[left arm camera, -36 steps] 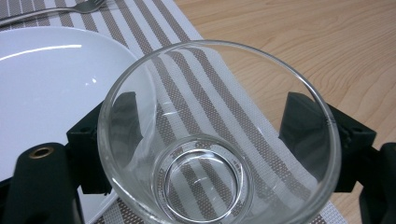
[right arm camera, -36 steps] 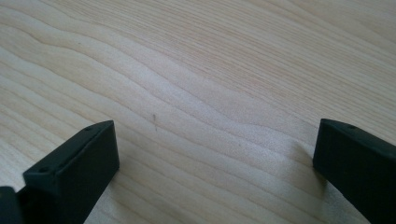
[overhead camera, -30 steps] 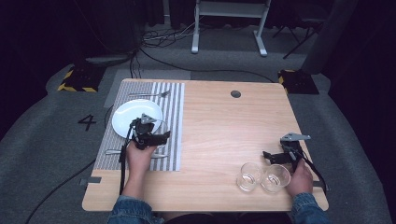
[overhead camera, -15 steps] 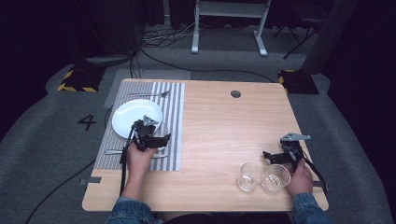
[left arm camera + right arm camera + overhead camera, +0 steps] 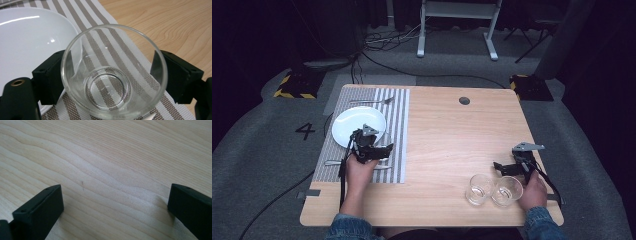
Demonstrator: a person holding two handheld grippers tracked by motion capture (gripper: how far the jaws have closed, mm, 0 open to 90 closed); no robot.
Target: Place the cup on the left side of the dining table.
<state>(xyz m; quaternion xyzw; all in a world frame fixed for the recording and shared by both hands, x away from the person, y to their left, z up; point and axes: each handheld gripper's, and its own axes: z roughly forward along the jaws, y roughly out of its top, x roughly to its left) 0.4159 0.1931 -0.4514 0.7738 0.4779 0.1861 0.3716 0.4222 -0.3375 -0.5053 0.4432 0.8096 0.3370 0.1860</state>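
The room is dark, with a grey floor (image 5: 257, 165) that bears a painted "4" (image 5: 305, 131) to the left of the tabletop (image 5: 452, 135). Black cables (image 5: 377, 42) trail over the floor beyond it, near the white legs of a stand (image 5: 457, 27). Two black blocks with yellow-striped edges (image 5: 294, 85) sit on the floor off the far corners.

The tabletop is pale wood with rounded corners and a small dark round hole (image 5: 464, 100) near its far edge. A striped grey-and-white mat (image 5: 397, 125) covers its left part. On the mat lies a white plate (image 5: 349, 125), with a fork (image 5: 372, 101) beyond it and more cutlery (image 5: 332, 163) on the near side.

The left hand-held gripper (image 5: 374, 149) hangs over the mat just at the plate's near right edge. In the left gripper view its jaws pinch a clear glass (image 5: 113, 72) from both sides, the glass open side up, with mat stripes showing through its base.

Near the right front corner two more glasses (image 5: 494, 190) stand side by side, touching or nearly so. The right hand-held gripper (image 5: 507, 167) sits just behind them, its jaws spread wide over bare wood.
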